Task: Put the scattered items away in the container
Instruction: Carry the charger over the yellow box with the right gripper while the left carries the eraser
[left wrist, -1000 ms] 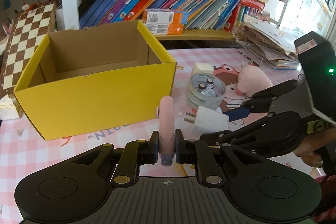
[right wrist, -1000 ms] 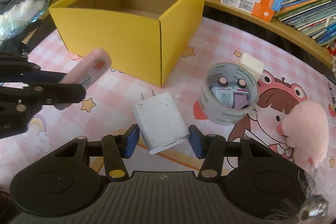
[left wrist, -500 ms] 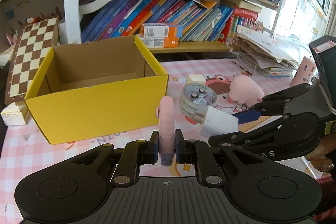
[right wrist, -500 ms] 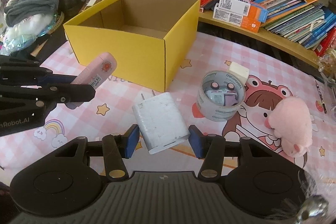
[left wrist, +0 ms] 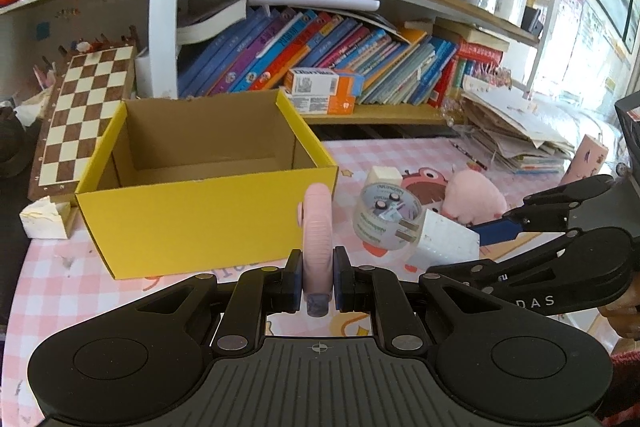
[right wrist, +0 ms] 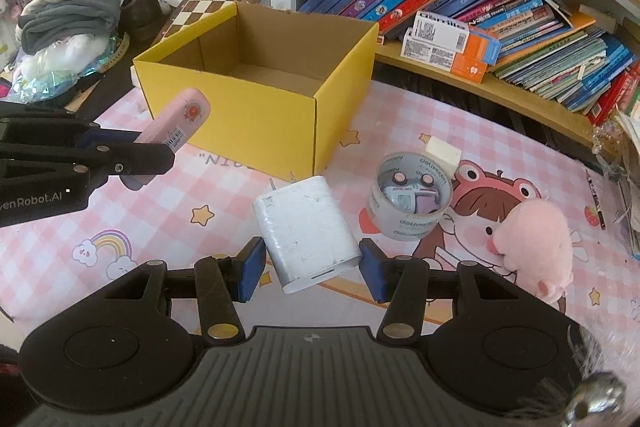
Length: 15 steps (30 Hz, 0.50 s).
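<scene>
Both grippers have risen from the pink checked tablecloth (right wrist: 120, 211) since a second ago, and the yellow cardboard box (left wrist: 192, 223) now sits lower and smaller in each view. Closed tight, the left gripper (left wrist: 316, 281) pinches a slim pink device (left wrist: 317, 227), possibly a small handheld fan, which stands upright between its pads just in front of the box's near wall. To its right, the right gripper (right wrist: 312, 269) grips a white plug-in charger (right wrist: 306, 231) by its sides at about half width, prongs pointing toward the box's corner. Still on the cloth lie a roll of clear tape (right wrist: 410, 203) with small items inside, a white eraser (right wrist: 442, 153) touching it, and a pink plush toy (right wrist: 532, 243). Inside, the box shows only bare cardboard.
</scene>
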Motion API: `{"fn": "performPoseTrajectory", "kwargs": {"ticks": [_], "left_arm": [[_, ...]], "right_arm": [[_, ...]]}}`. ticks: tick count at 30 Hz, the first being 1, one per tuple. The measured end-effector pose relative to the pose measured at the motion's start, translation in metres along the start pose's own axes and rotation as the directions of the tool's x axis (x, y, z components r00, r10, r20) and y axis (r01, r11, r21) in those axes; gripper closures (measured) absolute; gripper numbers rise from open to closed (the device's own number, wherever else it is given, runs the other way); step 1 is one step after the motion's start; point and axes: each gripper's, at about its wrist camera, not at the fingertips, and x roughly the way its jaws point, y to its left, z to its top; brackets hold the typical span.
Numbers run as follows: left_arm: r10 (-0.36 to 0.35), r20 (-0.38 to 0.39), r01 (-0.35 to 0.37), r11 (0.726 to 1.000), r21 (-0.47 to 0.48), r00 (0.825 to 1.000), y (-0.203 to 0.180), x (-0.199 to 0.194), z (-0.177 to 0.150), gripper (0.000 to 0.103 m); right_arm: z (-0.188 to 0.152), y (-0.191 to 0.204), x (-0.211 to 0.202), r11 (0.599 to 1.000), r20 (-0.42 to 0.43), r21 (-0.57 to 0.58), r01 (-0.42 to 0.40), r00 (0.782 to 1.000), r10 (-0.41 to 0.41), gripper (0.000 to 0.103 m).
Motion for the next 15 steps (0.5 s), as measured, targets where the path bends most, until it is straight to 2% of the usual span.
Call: {"fn": "performPoseTrajectory", "kwargs": {"ticks": [15], "left_arm": [[0.015, 0.049, -0.014, 0.999, -0.032, 0.999, 0.01, -0.013, 0.006, 0.09]], "right_arm": [[0.016, 0.007, -0.01, 0.999, 0.031, -0.046, -0.008, 0.999, 0.01, 0.055]]}}
